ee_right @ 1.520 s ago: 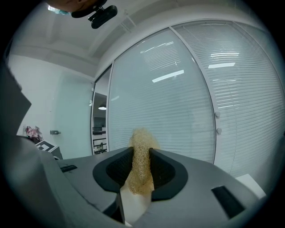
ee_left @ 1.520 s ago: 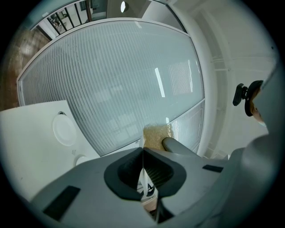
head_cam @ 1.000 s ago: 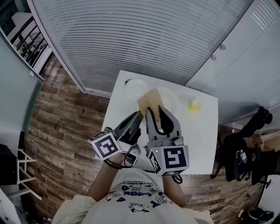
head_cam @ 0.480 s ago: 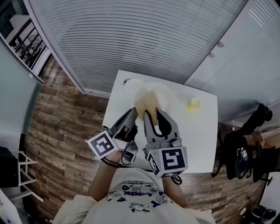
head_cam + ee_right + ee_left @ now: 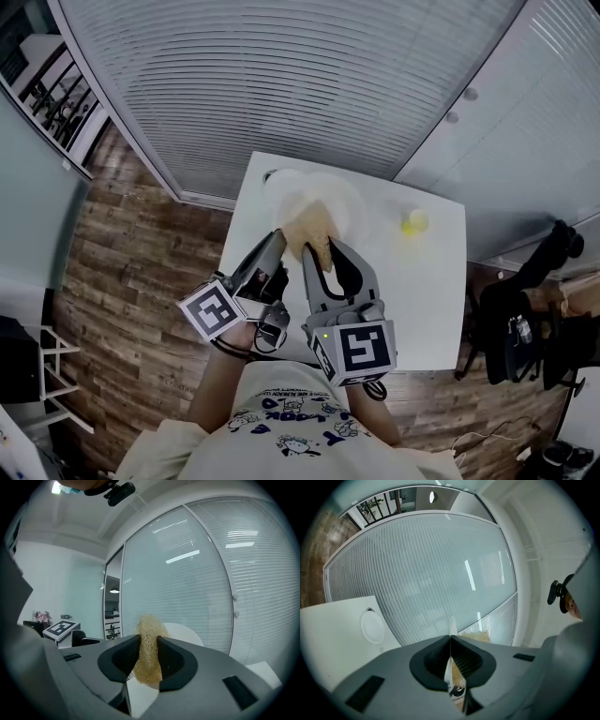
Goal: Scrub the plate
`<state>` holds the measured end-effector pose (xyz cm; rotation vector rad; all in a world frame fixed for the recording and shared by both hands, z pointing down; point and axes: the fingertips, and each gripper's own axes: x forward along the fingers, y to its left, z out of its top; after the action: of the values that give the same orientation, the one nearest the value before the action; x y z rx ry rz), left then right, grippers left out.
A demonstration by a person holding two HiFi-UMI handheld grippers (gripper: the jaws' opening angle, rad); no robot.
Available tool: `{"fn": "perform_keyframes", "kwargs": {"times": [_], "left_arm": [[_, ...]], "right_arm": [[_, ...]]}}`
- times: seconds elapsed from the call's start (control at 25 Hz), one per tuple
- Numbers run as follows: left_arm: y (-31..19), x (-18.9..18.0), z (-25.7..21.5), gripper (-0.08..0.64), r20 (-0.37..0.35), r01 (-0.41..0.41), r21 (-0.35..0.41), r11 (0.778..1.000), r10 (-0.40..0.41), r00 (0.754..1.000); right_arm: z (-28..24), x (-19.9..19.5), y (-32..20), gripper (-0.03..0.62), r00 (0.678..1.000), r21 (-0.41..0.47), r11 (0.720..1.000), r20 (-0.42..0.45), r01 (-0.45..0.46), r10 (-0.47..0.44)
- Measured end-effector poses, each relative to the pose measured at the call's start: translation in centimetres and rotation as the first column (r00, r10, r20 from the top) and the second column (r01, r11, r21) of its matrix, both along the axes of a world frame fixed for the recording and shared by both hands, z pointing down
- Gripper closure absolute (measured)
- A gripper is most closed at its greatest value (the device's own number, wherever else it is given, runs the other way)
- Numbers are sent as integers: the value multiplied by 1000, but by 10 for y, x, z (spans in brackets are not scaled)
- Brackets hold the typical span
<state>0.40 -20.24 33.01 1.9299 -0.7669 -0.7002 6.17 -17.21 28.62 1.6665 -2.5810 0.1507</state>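
Observation:
A white plate [image 5: 330, 199] is held up over the white table [image 5: 427, 291], with my left gripper [image 5: 278, 241] shut on its near rim. In the left gripper view the plate [image 5: 452, 629] shows edge-on as a thin white line between the closed jaws [image 5: 450, 645]. My right gripper [image 5: 319, 249] is shut on a tan mesh scrubber [image 5: 307, 225], which lies against the plate's face. In the right gripper view the scrubber [image 5: 148, 641] is squeezed between the dark pads [image 5: 172, 656], and the plate [image 5: 186, 633] stands just behind it.
A second white round dish [image 5: 372, 626] lies at the table's far left corner [image 5: 278, 178]. A small yellow object [image 5: 412, 223] sits towards the far right. Slatted blinds run behind the table. A dark chair [image 5: 525, 328] stands to the right, on the wood floor [image 5: 141, 272].
Both grippers, the plate and the scrubber sit a little further left in the head view than a second ago. Both grips are unchanged.

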Motion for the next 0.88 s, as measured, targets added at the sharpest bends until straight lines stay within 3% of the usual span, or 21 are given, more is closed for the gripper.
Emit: {"fn": "perform_keyframes", "kwargs": {"times": [0.88], "left_arm": [[4, -10, 1, 535, 3, 12, 6, 1000, -12, 1000]], "right_arm": [[9, 15, 1, 488, 999, -21, 999, -2, -44, 44]]}}
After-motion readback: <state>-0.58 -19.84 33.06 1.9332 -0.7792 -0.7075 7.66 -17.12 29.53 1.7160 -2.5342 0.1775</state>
